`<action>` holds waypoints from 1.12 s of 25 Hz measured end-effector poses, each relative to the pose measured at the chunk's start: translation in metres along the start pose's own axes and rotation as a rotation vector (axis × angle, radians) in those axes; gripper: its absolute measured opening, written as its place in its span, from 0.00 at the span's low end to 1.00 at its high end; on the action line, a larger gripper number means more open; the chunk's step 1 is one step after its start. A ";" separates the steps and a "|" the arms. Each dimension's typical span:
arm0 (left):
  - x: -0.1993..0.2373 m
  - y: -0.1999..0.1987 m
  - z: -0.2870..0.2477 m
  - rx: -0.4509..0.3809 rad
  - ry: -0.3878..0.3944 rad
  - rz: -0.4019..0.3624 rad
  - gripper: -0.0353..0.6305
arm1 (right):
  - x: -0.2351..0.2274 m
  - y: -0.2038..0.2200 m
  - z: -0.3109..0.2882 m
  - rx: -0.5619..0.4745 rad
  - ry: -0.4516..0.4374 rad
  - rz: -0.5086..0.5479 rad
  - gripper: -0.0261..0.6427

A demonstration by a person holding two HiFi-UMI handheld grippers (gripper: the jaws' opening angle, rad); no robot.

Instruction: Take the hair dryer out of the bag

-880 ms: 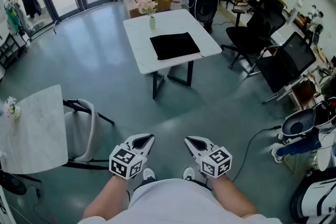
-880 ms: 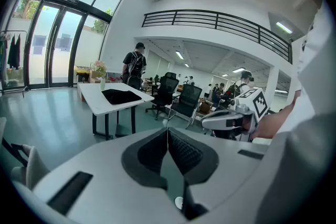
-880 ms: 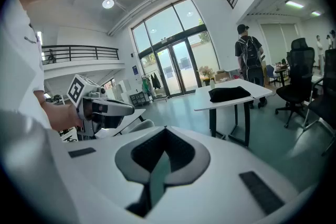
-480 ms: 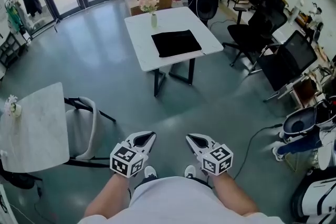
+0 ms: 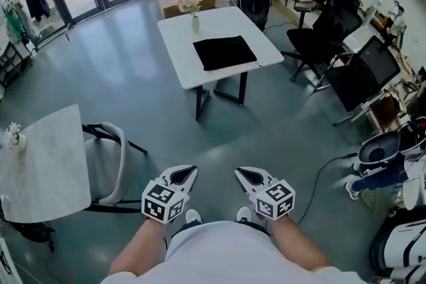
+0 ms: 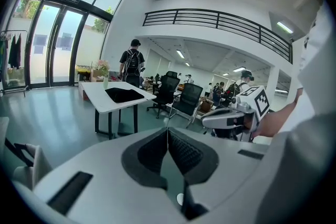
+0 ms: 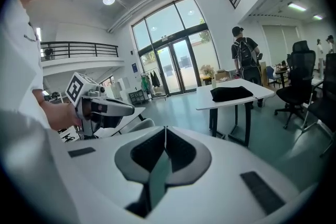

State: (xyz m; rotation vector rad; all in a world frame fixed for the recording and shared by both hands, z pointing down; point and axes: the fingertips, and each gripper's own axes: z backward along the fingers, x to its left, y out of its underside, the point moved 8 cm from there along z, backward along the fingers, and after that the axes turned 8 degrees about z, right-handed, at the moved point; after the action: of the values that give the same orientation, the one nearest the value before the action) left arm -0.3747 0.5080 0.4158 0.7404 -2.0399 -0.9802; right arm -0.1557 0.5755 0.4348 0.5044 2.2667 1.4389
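The left gripper (image 5: 183,176) and right gripper (image 5: 249,176) are both closed on nothing, well apart from the white table (image 5: 178,56). The black bag (image 5: 224,52) lies mid-table, nearer the right edge (hair dryer unseen, presumably inside). Approach first, then open 1 gripper at the bag's mouth.

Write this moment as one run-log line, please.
left gripper: shut, empty | right gripper: shut, empty | black bag: lying on white table, far ahead, untouched | hair dryer: not visible
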 end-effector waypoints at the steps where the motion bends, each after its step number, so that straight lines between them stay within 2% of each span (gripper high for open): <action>1: 0.003 0.001 0.003 0.004 0.003 0.001 0.08 | 0.003 -0.001 -0.003 0.005 0.003 -0.001 0.07; 6: 0.024 0.006 0.021 0.019 0.024 0.002 0.08 | 0.023 -0.004 -0.021 0.023 0.012 0.010 0.07; 11: 0.037 0.014 0.030 0.050 0.055 0.004 0.08 | 0.039 0.002 -0.032 0.031 0.048 -0.061 0.07; 16: 0.047 0.022 0.039 0.079 0.083 0.001 0.08 | 0.054 0.005 -0.035 0.065 0.059 -0.064 0.06; 28: 0.062 -0.002 0.009 0.080 0.090 -0.014 0.08 | 0.016 -0.006 -0.049 0.052 0.071 -0.072 0.07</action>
State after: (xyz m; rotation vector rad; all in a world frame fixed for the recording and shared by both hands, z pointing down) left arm -0.4164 0.4646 0.4331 0.8274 -2.0072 -0.8615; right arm -0.1953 0.5433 0.4459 0.3890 2.3577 1.3864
